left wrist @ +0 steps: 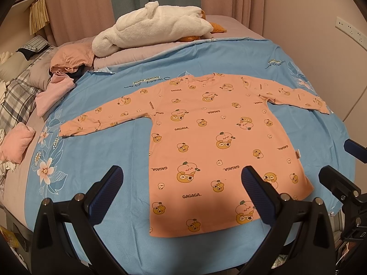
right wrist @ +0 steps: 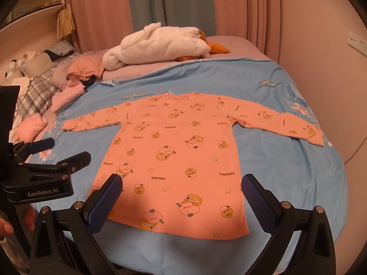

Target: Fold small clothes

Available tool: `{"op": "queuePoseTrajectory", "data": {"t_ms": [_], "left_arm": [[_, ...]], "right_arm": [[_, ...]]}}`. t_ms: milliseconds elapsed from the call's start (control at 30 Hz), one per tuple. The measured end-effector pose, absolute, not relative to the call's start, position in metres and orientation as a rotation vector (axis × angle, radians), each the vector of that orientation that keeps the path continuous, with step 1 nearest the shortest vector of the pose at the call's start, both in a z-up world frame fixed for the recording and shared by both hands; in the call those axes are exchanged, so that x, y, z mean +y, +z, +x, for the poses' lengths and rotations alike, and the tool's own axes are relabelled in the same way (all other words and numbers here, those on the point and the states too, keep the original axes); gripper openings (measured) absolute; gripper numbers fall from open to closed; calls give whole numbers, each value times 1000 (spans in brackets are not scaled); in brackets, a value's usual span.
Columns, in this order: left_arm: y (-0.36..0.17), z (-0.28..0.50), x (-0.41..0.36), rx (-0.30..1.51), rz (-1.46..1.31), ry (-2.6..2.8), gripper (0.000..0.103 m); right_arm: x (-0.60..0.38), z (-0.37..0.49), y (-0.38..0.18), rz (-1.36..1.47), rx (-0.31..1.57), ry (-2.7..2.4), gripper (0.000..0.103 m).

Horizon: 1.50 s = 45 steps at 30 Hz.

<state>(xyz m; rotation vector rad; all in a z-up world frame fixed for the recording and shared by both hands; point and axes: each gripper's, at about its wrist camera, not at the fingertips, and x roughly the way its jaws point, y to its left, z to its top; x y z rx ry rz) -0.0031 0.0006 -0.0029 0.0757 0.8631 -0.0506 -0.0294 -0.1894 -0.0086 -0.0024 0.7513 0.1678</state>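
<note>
Hovering over the near edge of the blue bedspread [left wrist: 128, 151], I held my left gripper [left wrist: 181, 183] and right gripper [right wrist: 181, 190] with jaws spread wide and empty. Between them, the orange shirt [left wrist: 213, 137] lay flat mid-bedspread, sleeves outstretched, hem toward me.

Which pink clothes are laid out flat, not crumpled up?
The duck-print shirt on the blue sheet, sleeves spread. The pink clothes beside the pillows are bunched.

You have a small orange long-sleeved shirt [left wrist: 213, 142] printed with cartoon ducks and "GAGAGA", lying flat and unfolded on the blue bedsheet [left wrist: 119, 151], both sleeves spread outward, hem nearest you.
</note>
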Motion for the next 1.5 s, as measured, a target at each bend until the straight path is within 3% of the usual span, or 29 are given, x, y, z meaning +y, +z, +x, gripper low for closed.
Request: {"op": "queuePoseTrajectory", "data": {"t_ms": [800, 1067, 1500], "left_arm": [[-15, 2, 6, 883, 33, -83, 103], [-87, 41, 39, 1086, -306, -121, 103], [-110, 109, 33, 1107, -295, -151, 103]], "right_arm": [[-187, -27, -12, 12, 760, 171, 102], [-234, 2, -84, 388, 846, 335, 102], [-387, 43, -122, 701, 768, -68, 102]]}}
